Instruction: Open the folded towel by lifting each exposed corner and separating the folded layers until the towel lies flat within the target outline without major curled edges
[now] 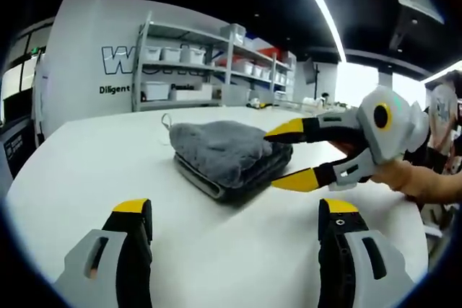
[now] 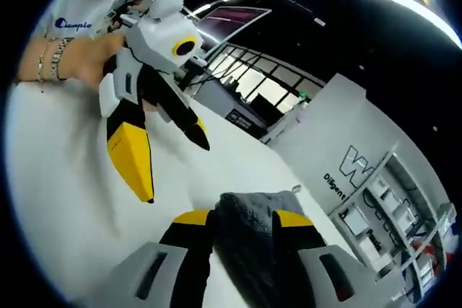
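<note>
**Towel still folded: R jaws at its edge, risk of grabbing the whole stack**

Towel: grey, thick, folded several layers, mid-table, nearer the far edge than the near one. Small loop tag on its far-left corner. Not opened yet, by the look. No target outline visible to me on the table.

R gripper: jaws wide, one tip above the towel's right edge, one below at table level. Nothing pinched. In the right gripper view the towel sits between my own two tips, close in.

L gripper: jaws wide, empty, short of the towel, over bare table near the near edge.

Risks, my judgement:
- R jaws straddle the full thickness. Closing here likely takes all layers, so the bundle lifts or drags instead of the top layer peeling.
- Lower tip may scrape the table or shove the towel toward the left edge; L isn't pinning it.
- Plush pile hides layer seams; easy to grab two layers.

View diffs:
- Left gripper view: fold lines along the towel's near side, and R's tip spacing vs the stack.
- Right gripper view: L gripper from the front, a person's hand on it. Fold lines unreadable, too close & dark.
</note>
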A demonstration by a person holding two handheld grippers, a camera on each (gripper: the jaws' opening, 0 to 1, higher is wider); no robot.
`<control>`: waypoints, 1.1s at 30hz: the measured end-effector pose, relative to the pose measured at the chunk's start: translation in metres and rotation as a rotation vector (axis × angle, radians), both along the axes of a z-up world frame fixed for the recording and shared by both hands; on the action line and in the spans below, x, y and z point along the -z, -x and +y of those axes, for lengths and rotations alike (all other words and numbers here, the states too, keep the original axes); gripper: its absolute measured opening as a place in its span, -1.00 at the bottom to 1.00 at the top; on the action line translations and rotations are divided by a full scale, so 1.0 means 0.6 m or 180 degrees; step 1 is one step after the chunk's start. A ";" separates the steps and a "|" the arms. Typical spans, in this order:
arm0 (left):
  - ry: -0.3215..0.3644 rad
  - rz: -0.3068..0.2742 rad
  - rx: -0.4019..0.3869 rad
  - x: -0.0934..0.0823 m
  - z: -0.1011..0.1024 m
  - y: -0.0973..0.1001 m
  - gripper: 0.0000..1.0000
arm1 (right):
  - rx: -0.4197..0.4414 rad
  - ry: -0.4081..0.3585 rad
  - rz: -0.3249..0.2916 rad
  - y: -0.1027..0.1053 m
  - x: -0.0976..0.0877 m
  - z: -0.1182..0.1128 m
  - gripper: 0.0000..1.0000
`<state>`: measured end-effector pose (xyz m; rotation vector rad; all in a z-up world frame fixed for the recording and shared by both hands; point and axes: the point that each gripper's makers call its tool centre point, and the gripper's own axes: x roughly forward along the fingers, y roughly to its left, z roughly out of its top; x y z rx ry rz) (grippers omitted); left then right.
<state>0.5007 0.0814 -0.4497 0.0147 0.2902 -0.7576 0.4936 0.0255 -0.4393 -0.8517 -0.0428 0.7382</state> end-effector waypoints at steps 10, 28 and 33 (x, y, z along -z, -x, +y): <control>0.0004 -0.0009 0.0008 -0.001 -0.002 0.003 0.88 | -0.0009 0.0048 -0.0029 -0.018 0.004 0.015 -0.48; 0.0074 -0.0011 0.0034 -0.007 -0.005 0.006 0.87 | -0.0002 0.0347 -0.0056 -0.040 0.031 0.038 -0.83; 0.0044 0.0003 0.0050 -0.004 -0.007 0.008 0.87 | 0.0022 0.0293 -0.0047 -0.042 0.032 0.037 -0.91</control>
